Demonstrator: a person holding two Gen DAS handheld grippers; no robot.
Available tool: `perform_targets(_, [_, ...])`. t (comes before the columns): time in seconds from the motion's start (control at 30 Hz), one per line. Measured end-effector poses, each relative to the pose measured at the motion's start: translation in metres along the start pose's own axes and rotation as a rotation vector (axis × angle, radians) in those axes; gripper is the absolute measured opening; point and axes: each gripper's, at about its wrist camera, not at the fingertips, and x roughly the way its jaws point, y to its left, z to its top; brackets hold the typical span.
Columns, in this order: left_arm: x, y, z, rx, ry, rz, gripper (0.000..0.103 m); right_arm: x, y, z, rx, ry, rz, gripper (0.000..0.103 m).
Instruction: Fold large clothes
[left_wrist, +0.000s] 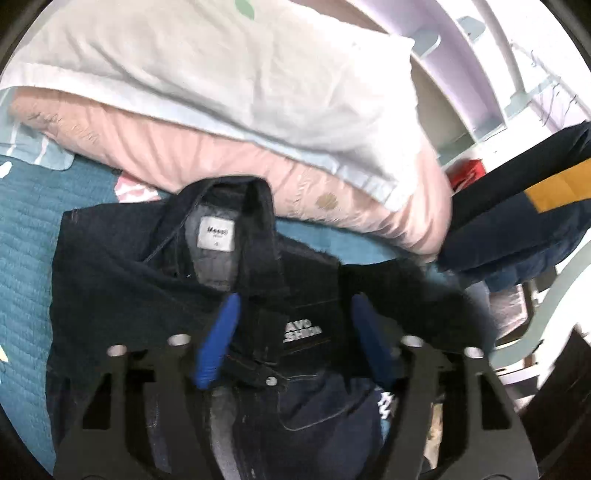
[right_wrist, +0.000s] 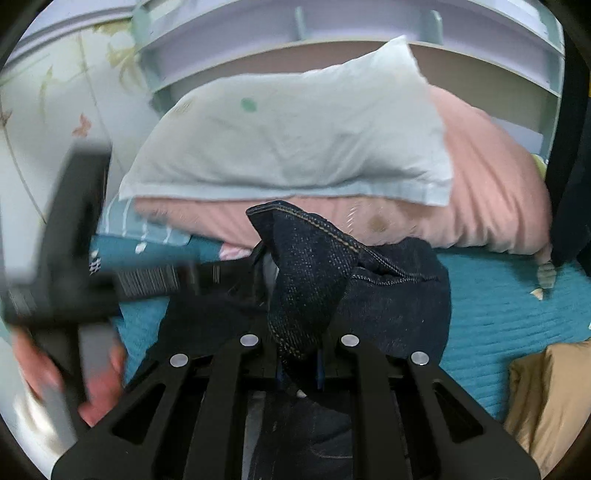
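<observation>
Left gripper (left_wrist: 293, 336) hovers over the dark denim jacket (left_wrist: 122, 280), jaws spread wide, blue fingertips (left_wrist: 218, 343) either side of the printed chest patch (left_wrist: 301, 331). Collar up top, white neck label (left_wrist: 217, 236) showing. The jacket lies on the teal quilt (left_wrist: 26, 236), a pink duvet (left_wrist: 207, 151) and white pillow (left_wrist: 221, 66) piled behind.

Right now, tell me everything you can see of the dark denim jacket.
The denim jacket is dark indigo, stiff-looking cotton with tan topstitching. Its collar stands open, showing a white neck label, grey lining and white chest lettering. It lies crumpled on the teal quilt, near the pink duvet. The left gripper hangs open over its front, blue fingers apart. The right gripper is shut on a lifted fold of a stitched edge.
</observation>
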Motion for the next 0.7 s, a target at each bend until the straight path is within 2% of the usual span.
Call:
perform_targets(0.17, [0.000, 0.010, 0.005, -0.040, 0.067, 0.025, 0.078, 0.011, 0.014, -0.016, -0.029, 0.023, -0.003, 0.011])
perform_targets(0.27, [-0.007, 0.026, 0.001, -0.118, 0.080, -0.020, 0.078, 0.014, 0.018, -0.023, -0.036, 0.030, -0.004, 0.011])
perform_targets(0.4, [-0.008, 0.038, 0.000, -0.165, 0.105, -0.021, 0.078, 0.015, 0.025, -0.028, -0.070, 0.033, -0.009, 0.011])
perform_targets(0.47, [-0.011, 0.037, 0.000, -0.177, 0.105, -0.037, 0.078, 0.015, 0.026, -0.032, -0.081, 0.035, -0.011, 0.011])
perform_targets(0.6, [-0.017, 0.029, -0.003, -0.154, 0.105, -0.016, 0.078, 0.014, 0.029, -0.037, -0.104, 0.039, -0.015, 0.011])
perform_targets(0.7, [-0.025, 0.029, -0.005, -0.188, 0.084, -0.081, 0.078, 0.018, 0.029, -0.041, -0.113, 0.067, -0.011, 0.011])
